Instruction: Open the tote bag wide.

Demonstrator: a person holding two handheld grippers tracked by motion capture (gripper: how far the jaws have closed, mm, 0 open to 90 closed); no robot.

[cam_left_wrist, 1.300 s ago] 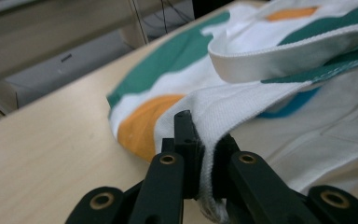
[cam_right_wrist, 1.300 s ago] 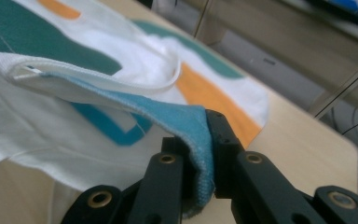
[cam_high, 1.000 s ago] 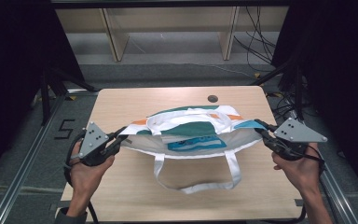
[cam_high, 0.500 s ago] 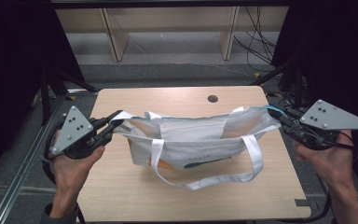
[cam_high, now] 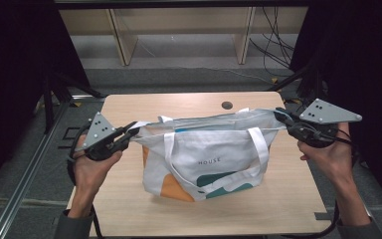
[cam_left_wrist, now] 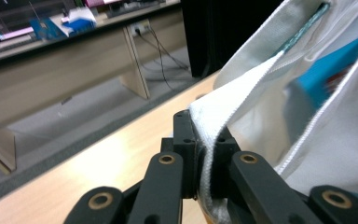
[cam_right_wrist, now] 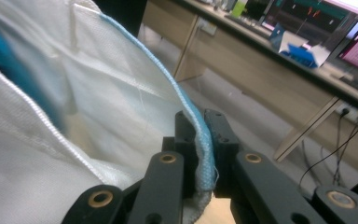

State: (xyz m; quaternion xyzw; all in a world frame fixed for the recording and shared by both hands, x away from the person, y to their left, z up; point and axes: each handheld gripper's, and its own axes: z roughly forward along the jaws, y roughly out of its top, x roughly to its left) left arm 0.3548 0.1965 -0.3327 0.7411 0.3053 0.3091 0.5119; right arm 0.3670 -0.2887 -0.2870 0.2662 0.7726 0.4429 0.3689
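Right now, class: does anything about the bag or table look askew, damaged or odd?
Nothing stands out. The tote bag hangs stretched between the left gripper and right gripper, each shut on a top corner, undamaged, above the table.

A light wooden table (cam_high: pixel 129 107) stands on grey floor (cam_high: pixel 189 74) before pale shelving (cam_high: pixel 124 37), dark surroundings.

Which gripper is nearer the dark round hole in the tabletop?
Right. The right gripper grips the tote bag rim just right of the hole; the left gripper holds the opposite rim, far left of it.
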